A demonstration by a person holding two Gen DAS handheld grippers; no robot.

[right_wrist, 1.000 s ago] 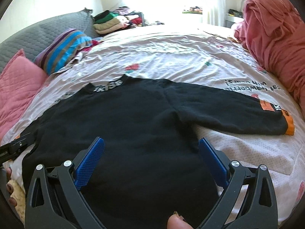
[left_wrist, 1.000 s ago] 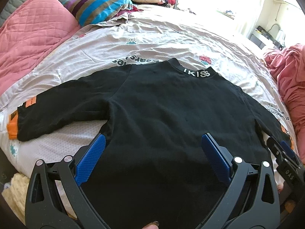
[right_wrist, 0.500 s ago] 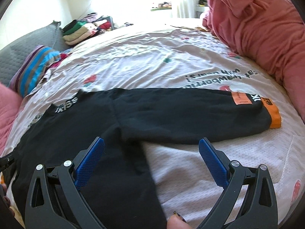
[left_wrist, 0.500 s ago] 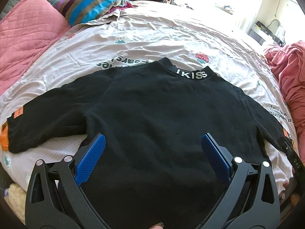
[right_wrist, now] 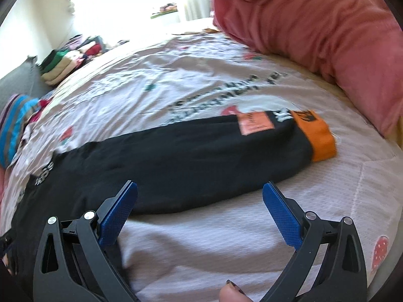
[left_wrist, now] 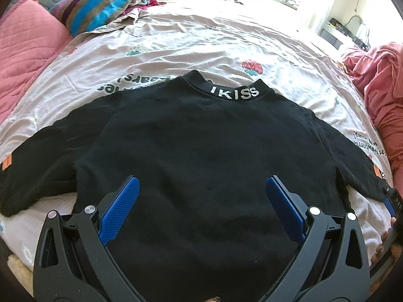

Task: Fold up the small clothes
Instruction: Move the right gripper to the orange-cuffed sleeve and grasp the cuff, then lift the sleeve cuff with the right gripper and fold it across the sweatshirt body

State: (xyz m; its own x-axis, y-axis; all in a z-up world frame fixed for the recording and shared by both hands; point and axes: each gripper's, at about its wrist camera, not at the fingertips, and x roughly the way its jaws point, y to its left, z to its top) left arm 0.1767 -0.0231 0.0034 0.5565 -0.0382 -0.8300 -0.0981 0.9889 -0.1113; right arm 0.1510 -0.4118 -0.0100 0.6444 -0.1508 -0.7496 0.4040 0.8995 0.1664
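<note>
Black sweater lies flat, back up, on the printed bed sheet; the left gripper, wide and empty, has crept forward over its hem. The right gripper, also wide, has swung toward the orange-cuffed sleeve, probably the first fold. Pink bedding bunches at the bed's edge.

My right claw has swung away from the body of the black sweater toward its right sleeve; a second ago black cloth lay between my blue fingers, now it is mostly the pale bedsheet, with the orange cuff much nearer. My left claw has eased forward and turned a little, so the collar lettering sits closer to centre and the left sleeve's end has slid off toward the edge.
</note>
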